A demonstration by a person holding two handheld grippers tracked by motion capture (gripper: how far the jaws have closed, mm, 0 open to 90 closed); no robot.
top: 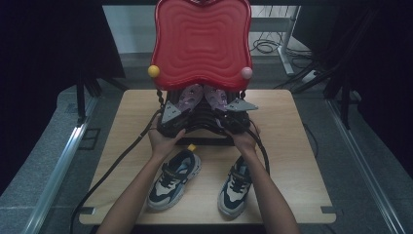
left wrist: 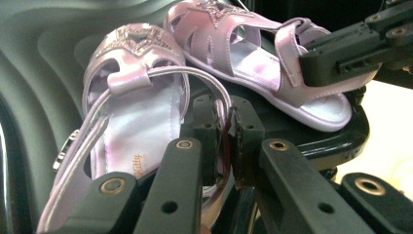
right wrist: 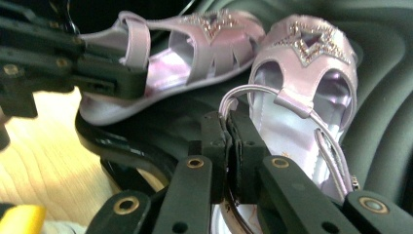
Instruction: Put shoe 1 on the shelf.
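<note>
On the far half of the wooden counter (top: 287, 161) stands a dark shelf-like rack with a tall red wavy panel (top: 202, 41) rising behind it, and two lilac sandals with glittery stars lie side by side on the rack's black tray (left wrist: 341, 141). The left gripper (left wrist: 225, 141) has its jaws pinched narrow on the thin heel strap of the left sandal (left wrist: 134, 92), which lies with its toe toward the rack's back. The right gripper (right wrist: 227, 146) likewise has its jaws nearly closed, clamped on the heel strap of the right sandal (right wrist: 302, 83). In the high view both hands sit close together at the rack's front. A pair of dark-and-cream sneakers (top: 174, 178) rests near the counter's near edge, between the forearms.
</note>
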